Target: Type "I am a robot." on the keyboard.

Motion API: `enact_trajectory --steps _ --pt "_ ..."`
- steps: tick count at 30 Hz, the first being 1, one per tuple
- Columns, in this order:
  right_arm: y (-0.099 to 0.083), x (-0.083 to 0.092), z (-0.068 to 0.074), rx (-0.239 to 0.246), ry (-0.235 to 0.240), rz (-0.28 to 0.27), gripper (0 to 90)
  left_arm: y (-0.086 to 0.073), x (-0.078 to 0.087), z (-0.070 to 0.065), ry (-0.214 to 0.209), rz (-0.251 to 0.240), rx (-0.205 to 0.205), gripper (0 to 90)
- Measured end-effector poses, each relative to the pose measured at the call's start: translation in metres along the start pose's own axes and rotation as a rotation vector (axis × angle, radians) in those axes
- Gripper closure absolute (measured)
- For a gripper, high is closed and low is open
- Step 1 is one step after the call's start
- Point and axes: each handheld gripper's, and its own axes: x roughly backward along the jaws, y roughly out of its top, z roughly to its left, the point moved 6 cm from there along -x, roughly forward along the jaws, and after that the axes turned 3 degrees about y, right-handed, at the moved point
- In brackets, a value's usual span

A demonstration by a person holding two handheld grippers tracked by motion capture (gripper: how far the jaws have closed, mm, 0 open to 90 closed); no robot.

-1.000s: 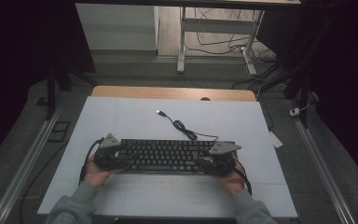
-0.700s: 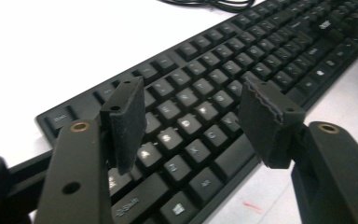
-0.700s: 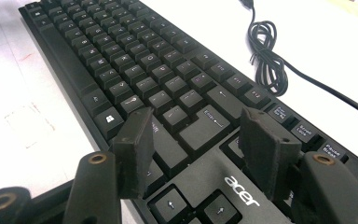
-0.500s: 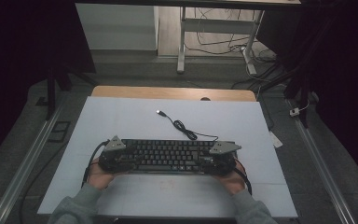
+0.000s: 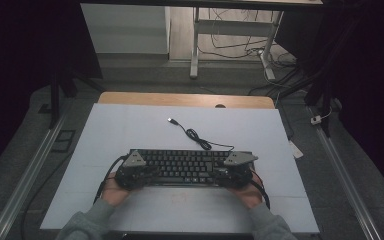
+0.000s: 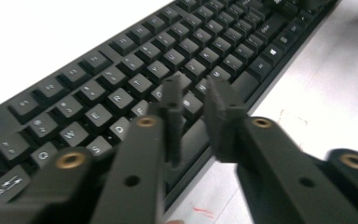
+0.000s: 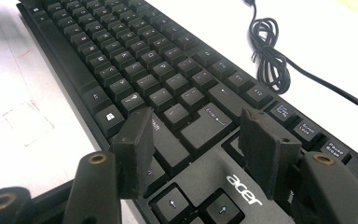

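We saw a white table [image 5: 130,130] with a wooden strip along its far edge; a black keyboard [image 5: 187,166] lay flat near us, its coiled cable [image 5: 195,136] trailing behind it

White table top [image 5: 130,130] under all; bare wooden strip [image 5: 145,98] along far edge; metal rails [image 5: 35,165] flank both sides; tangled cables [image 5: 235,45] on floor beyond
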Motion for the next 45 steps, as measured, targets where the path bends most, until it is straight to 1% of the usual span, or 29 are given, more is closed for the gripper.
enact_trajectory --steps 2,4,9,14,21,27,29,35,37,41,43,45 --pt "0.000 0.000 0.000 -0.002 -0.003 0.001 45.2 -0.001 -0.003 -0.002 -0.004 0.012 -0.009 85.8" --pt "0.000 0.000 -0.001 -0.003 -0.005 0.002 45.2 -0.001 -0.005 -0.005 -0.014 0.022 -0.018 88.7" --pt "0.000 0.000 -0.001 -0.002 -0.005 0.003 45.2 -0.004 -0.012 -0.010 -0.026 0.049 -0.039 89.0" --pt "-0.001 -0.001 0.000 -0.003 -0.002 0.005 45.2 -0.006 -0.019 -0.012 -0.014 0.077 -0.055 89.0" --pt "-0.001 0.000 -0.001 -0.003 -0.004 0.009 45.2 -0.008 -0.025 -0.012 -0.004 0.097 -0.063 89.0" --pt "-0.001 -0.001 0.000 -0.002 -0.001 0.010 45.1 -0.009 -0.026 -0.012 -0.005 0.094 -0.058 89.0" --pt "-0.001 -0.001 0.000 -0.003 0.000 0.011 45.1 -0.010 -0.028 -0.012 0.002 0.106 -0.068 89.1" --pt "-0.001 -0.001 0.000 0.000 -0.001 0.012 45.2 -0.010 -0.026 -0.010 0.004 0.098 -0.064 89.1" --pt "-0.001 -0.001 0.000 0.000 -0.001 0.012 45.2 -0.008 -0.023 -0.008 0.003 0.081 -0.055 89.1" --pt "-0.001 -0.001 0.000 -0.004 -0.001 0.009 45.2 -0.003 -0.009 -0.001 0.012 0.031 -0.022 89.0" --pt "-0.001 0.000 0.000 -0.003 -0.002 0.007 45.1 -0.001 0.000 0.005 0.019 0.002 0.004 89.0" --pt "-0.001 0.000 0.000 -0.002 -0.002 0.007 45.2 0.001 0.007 0.013 0.030 -0.022 0.039 88.8"
